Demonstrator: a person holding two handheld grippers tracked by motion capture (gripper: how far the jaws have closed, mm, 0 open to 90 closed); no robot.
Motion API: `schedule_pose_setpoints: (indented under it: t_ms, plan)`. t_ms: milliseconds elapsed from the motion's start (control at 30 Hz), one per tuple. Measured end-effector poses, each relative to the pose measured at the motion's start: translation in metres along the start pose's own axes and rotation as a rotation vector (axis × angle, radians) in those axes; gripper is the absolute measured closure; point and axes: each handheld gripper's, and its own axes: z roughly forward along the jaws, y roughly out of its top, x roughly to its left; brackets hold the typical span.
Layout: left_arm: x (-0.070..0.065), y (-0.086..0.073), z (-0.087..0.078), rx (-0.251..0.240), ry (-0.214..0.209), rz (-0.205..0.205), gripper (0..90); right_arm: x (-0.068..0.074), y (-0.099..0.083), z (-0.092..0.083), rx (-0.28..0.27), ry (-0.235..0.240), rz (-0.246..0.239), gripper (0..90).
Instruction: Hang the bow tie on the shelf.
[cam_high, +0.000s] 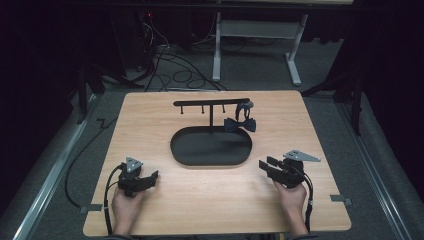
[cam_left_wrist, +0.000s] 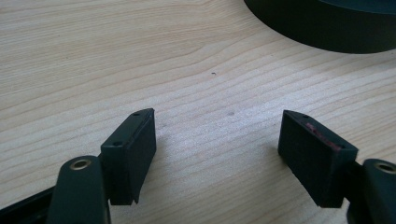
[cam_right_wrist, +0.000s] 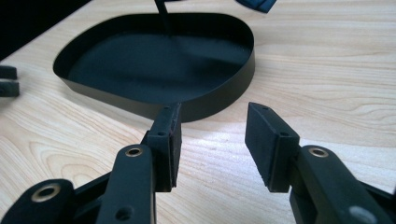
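My left tool (cam_high: 150, 178) and right tool (cam_high: 266, 166) rest agape, empty, near the tabletop's (cam_high: 150, 125) front corners; the bow tie (cam_high: 240, 124) hangs from the rack (cam_high: 211, 102) (above the black tray (cam_high: 210, 161)). Best approach, I judge: slow, level, jaws wide.

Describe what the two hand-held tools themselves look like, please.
Both are matte black. The left tool and right tool each carry a grey three-cornered plate on top and trail a black cable. Each has two blocky rectangular jaws on arms with brass-ringed holes. Hands are bare, no sleeves in view.
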Motion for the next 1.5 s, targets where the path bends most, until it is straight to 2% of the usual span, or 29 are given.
schedule_pose_setpoints:
  t_ms: [667,800,833,1000,1500]
  plan:
    - [0.0,0.0,0.0,-0.001,0.001,0.0,28.2,0.006,-0.012,0.021,0.065,-0.021,-0.009,56.8]
    - [0.0,0.0,0.0,0.0,-0.001,0.0,28.2,0.008,-0.014,0.026,0.084,-0.037,-0.032,56.2]
    - [0.0,0.0,0.0,0.0,0.0,0.0,28.2,0.011,-0.014,0.028,0.097,-0.058,-0.061,55.8]
    - [0.0,0.0,0.0,0.0,-0.001,0.0,28.2,0.016,-0.016,0.035,0.13,-0.084,-0.102,55.4]
    - [0.0,0.0,0.0,0.0,0.0,0.0,28.2,0.02,-0.019,0.044,0.163,-0.124,-0.141,53.2]
